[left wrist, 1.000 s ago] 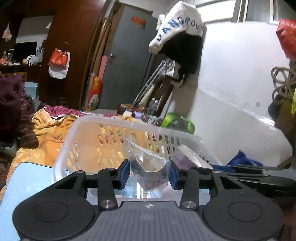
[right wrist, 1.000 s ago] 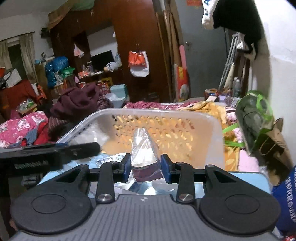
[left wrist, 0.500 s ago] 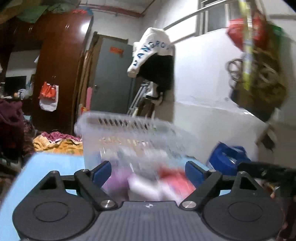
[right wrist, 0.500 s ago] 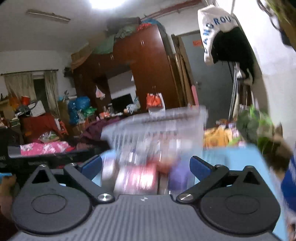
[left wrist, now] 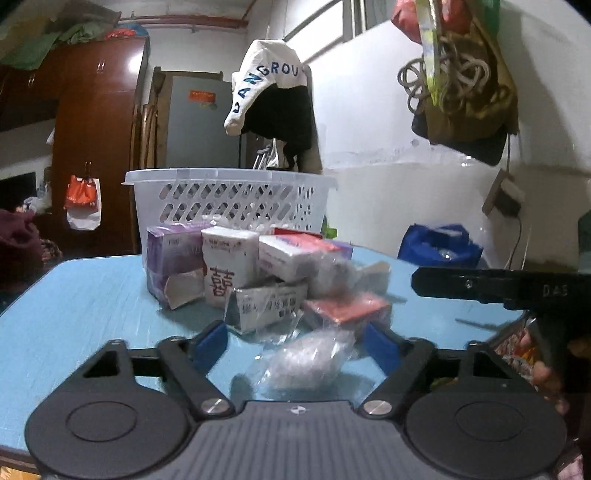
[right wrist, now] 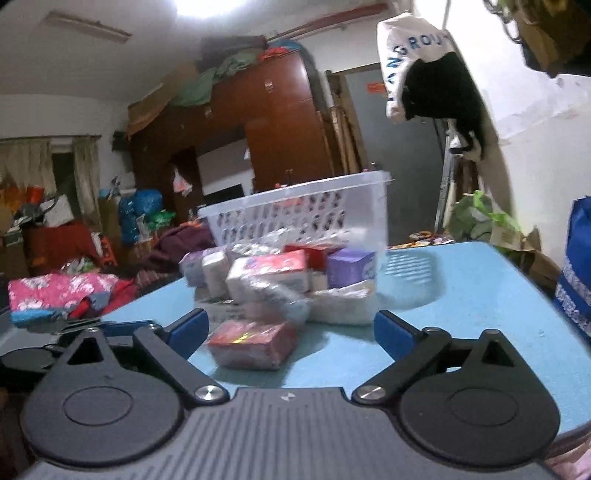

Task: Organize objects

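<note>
A pile of boxes lay on the table, ahead of the left gripper. The basket stood behind the pile. A bag lay between that gripper's fingers.

Cluttered room: white plastered wall with hung white-and-black garment, grey door, dark red-brown wardrobe topped with bundled cloth, curtained window, bright ceiling light, blue worktop, heaped fabrics.
</note>
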A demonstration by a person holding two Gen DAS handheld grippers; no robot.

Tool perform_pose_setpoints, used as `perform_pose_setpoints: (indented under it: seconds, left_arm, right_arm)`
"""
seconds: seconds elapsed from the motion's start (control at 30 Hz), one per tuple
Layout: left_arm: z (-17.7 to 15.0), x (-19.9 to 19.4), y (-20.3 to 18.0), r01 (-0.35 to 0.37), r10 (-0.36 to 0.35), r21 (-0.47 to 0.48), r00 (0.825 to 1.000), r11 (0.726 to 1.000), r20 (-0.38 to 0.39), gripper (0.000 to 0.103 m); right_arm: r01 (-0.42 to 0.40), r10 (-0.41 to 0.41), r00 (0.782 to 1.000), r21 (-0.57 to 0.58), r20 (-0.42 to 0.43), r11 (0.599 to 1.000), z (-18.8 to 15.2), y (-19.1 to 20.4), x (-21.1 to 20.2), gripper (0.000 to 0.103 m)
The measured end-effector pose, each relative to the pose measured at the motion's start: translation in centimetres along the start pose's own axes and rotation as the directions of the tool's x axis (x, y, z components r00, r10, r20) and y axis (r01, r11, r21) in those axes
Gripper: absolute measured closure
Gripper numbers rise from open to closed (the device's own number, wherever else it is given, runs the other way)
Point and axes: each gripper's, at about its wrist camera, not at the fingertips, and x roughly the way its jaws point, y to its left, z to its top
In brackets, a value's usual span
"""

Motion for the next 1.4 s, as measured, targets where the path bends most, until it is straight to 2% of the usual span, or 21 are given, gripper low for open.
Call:
perform_pose_setpoints:
  seconds: [0.03,0.13,0.37,0.47,0.5,0.7,0.8,0.97,1.07,1.13,1.2,1.27,1.33,1.37,1.4]
  left_arm:
    - [-0.1,0.0,0.0,0.004,-0.004,0.006,1.000,1.000,-0.001,0.043]
    - [-0.6,-0.7,0.5,0.011,-0.011,0.014,1.000,1.000,0.020,0.053]
    - [-0.8,-2.3,2.1,-0.023,0.021,0.036,0.999,0.999,0.050,0.054]
    - [-0.9,-2.2,2.7,-0.023,0.022,0.017,0.999,1.000,0.045,0.054]
    - [-1.0,-2.1,2.8,-0.023,0.022,0.016,0.999,1.000,0.042,0.054]
    - [-0.8,-2.6,2.8,-0.014,0.014,0.011,0.998,1.000,0.069,0.054]
    - [-0.4,-3.1,3.1,-0.013,0.013,0.000,0.996,1.000,0.087,0.054]
    - [0.9,-3.0,4.1,0.004,0.002,-0.052,0.994,0.999,0.108,0.054]
    - [3.5,-2.3,4.9,0.024,-0.015,-0.066,0.991,0.998,0.132,0.054]
    - [6.6,-1.3,5.8,0.035,-0.022,-0.082,0.988,0.996,0.152,0.054]
    - [10.7,0.4,7.2,0.053,-0.034,-0.120,0.987,0.991,0.160,0.054]
    - [14.6,2.9,8.6,0.046,-0.024,-0.161,0.990,0.986,0.136,0.054]
    - [18.3,6.6,9.9,0.018,-0.005,-0.194,0.998,0.981,0.067,0.054]
    - [19.9,8.8,10.6,-0.015,0.018,-0.213,1.000,0.977,0.009,0.054]
    - [20.8,10.7,11.3,-0.041,0.032,-0.248,0.999,0.968,-0.039,0.054]
  right_arm:
    - [-0.011,0.011,1.000,-0.001,-0.009,1.000,-0.2,0.2,0.3,0.012]
    - [-0.031,0.030,0.999,-0.021,-0.039,0.999,-0.7,1.0,1.3,0.019]
    - [-0.018,0.012,0.997,-0.072,-0.077,0.997,-1.6,3.2,3.2,0.021]
    - [-0.004,-0.006,0.995,-0.104,-0.095,0.995,-2.0,3.9,3.8,0.031]
    - [0.015,-0.027,0.995,-0.122,-0.094,0.992,-2.1,4.0,3.8,0.039]
    - [0.040,-0.049,0.997,-0.169,-0.051,0.985,-1.6,3.8,0.7,0.041]
    - [0.025,-0.030,0.999,-0.134,-0.034,0.991,-1.0,2.5,-1.2,0.041]
    - [0.068,-0.067,0.998,-0.077,0.015,0.995,0.9,0.2,-2.1,0.040]
    - [0.051,-0.045,0.997,-0.106,0.059,0.993,3.9,0.3,-1.4,0.040]
    - [0.034,-0.022,0.995,-0.127,0.093,0.991,7.0,0.6,0.0,0.040]
    - [0.020,-0.008,0.996,-0.135,0.090,0.991,11.0,0.7,2.6,0.040]
    - [0.010,-0.006,0.999,-0.111,0.037,0.994,14.6,0.4,5.9,0.040]
    - [-0.015,0.010,0.997,-0.063,-0.078,0.998,18.0,-0.3,10.4,0.040]
    - [-0.003,-0.004,0.992,-0.052,-0.130,0.999,18.9,-0.6,12.3,0.040]
    - [0.026,-0.039,0.977,-0.066,-0.208,0.997,19.6,-0.8,14.8,0.040]
